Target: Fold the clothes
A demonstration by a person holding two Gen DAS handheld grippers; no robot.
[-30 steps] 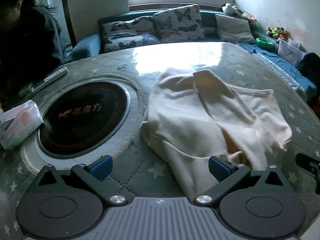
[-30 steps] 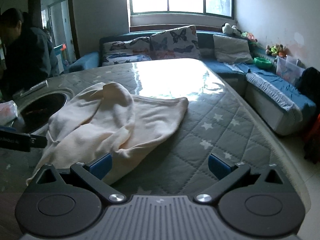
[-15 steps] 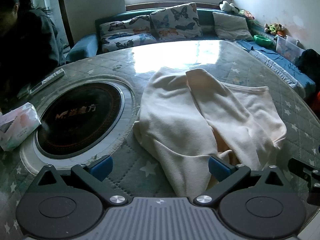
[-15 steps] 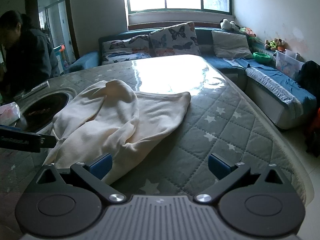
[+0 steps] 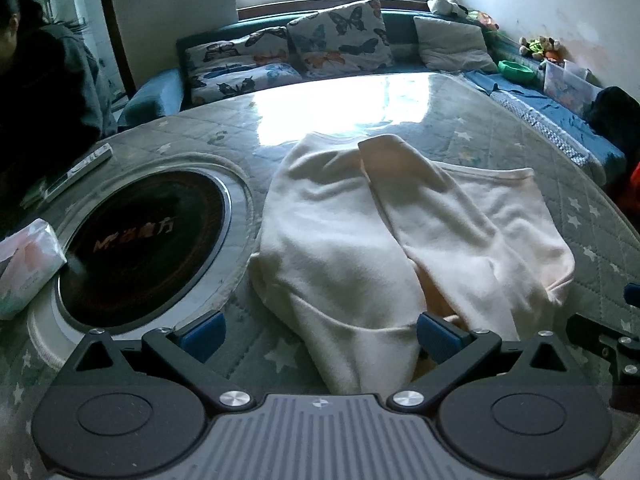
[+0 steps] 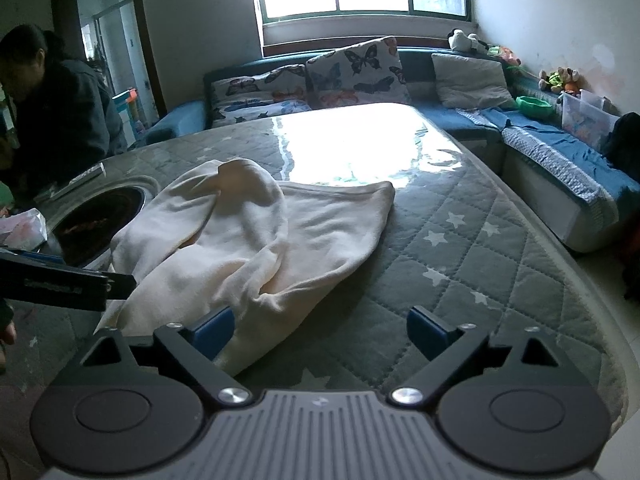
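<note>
A cream garment [image 5: 384, 240] lies rumpled on the grey star-quilted table [image 5: 500, 140], one part folded over the middle. My left gripper [image 5: 320, 336] is open, its near end over the garment's near edge, holding nothing. My right gripper [image 6: 320, 326] is open and empty at the garment's [image 6: 256, 240] right near corner; its left fingertip [image 6: 212, 326] is close to the cloth. The left gripper's side shows as a dark bar in the right wrist view [image 6: 60, 284].
A round black cooktop [image 5: 140, 240] is set in the table at left. A tissue pack [image 5: 24, 268] and a remote [image 5: 80, 168] lie beside it. A person [image 6: 52, 116] stands at far left. A sofa with cushions [image 5: 340, 44] runs behind and to the right.
Both grippers have drawn back and risen a little from the garment, which sits slightly farther off in each view. The garment itself has not moved.
</note>
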